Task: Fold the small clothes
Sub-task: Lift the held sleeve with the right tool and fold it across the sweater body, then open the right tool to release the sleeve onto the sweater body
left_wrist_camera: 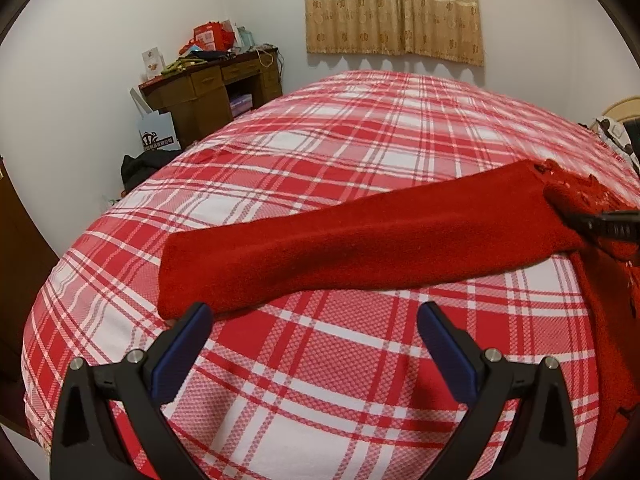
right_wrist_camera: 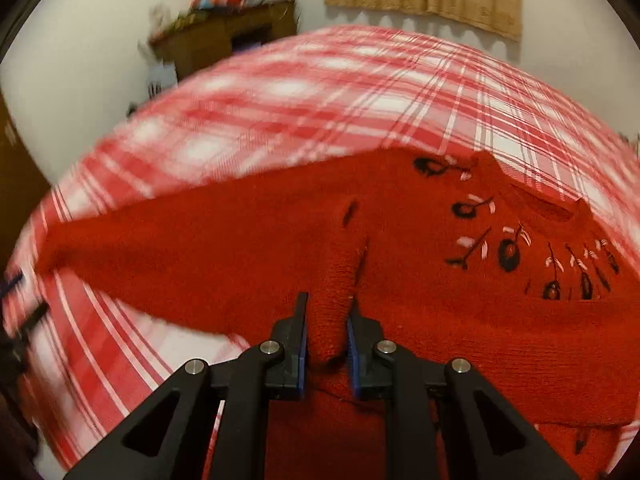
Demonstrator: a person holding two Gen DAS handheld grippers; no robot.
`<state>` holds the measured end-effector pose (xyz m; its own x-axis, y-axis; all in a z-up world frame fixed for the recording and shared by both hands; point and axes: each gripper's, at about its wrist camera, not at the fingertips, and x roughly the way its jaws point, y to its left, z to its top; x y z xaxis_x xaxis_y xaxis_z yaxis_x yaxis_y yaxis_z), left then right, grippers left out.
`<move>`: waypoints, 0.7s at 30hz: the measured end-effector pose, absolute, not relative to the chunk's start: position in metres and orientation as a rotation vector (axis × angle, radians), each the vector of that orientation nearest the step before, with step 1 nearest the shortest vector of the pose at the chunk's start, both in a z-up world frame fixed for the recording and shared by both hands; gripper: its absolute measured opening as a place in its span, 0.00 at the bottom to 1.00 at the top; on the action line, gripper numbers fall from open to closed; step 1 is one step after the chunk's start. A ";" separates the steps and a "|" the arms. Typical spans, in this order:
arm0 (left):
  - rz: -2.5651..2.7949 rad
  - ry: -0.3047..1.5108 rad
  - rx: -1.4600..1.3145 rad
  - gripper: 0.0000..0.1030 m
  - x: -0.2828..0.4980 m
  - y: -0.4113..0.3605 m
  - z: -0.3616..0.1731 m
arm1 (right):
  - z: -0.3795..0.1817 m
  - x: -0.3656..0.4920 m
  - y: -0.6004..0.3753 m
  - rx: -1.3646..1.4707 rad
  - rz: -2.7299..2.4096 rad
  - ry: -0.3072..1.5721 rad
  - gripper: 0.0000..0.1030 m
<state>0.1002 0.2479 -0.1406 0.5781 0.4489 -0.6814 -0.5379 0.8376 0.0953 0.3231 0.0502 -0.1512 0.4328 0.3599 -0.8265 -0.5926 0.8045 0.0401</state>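
A dark wooden desk point(left_wrist_camera: 212, 88) piled with red boxes stands in the far left corner, a white paper bag point(left_wrist_camera: 158, 134) with illegible print leaning at its foot. The red-and-white plaid bed sheet point(left_wrist_camera: 320, 152) fills the middle, under a beige patterned curtain point(left_wrist_camera: 394, 8). The left gripper point(left_wrist_camera: 314, 344) hangs wide and empty just short of the cuff of the red knitted sweater point(left_wrist_camera: 340, 248), whose sleeve lies stretched across the sheet. Only the right wrist view shows the sweater's black-and-white embroidery point(right_wrist_camera: 508, 254); there the right gripper point(right_wrist_camera: 327, 336), narrow, holds a pinched ridge of knit.
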 end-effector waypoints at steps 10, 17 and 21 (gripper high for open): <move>0.626 0.759 -0.135 1.00 0.092 0.263 -0.142 | -0.124 0.335 -0.042 -0.057 0.602 0.927 0.41; 0.626 0.742 -0.136 1.00 0.088 0.264 -0.139 | -0.147 0.318 -0.032 -0.118 0.743 1.038 0.41; 0.649 0.750 -0.155 1.00 0.090 0.276 -0.140 | -0.137 0.331 -0.018 -0.081 0.737 1.013 0.41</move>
<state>0.0896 0.2758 -0.1404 0.5484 0.4922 -0.6761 -0.5988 0.7955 0.0934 0.3309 -0.0182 -0.1370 0.3132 0.5221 -0.7933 -0.5936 0.7597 0.2657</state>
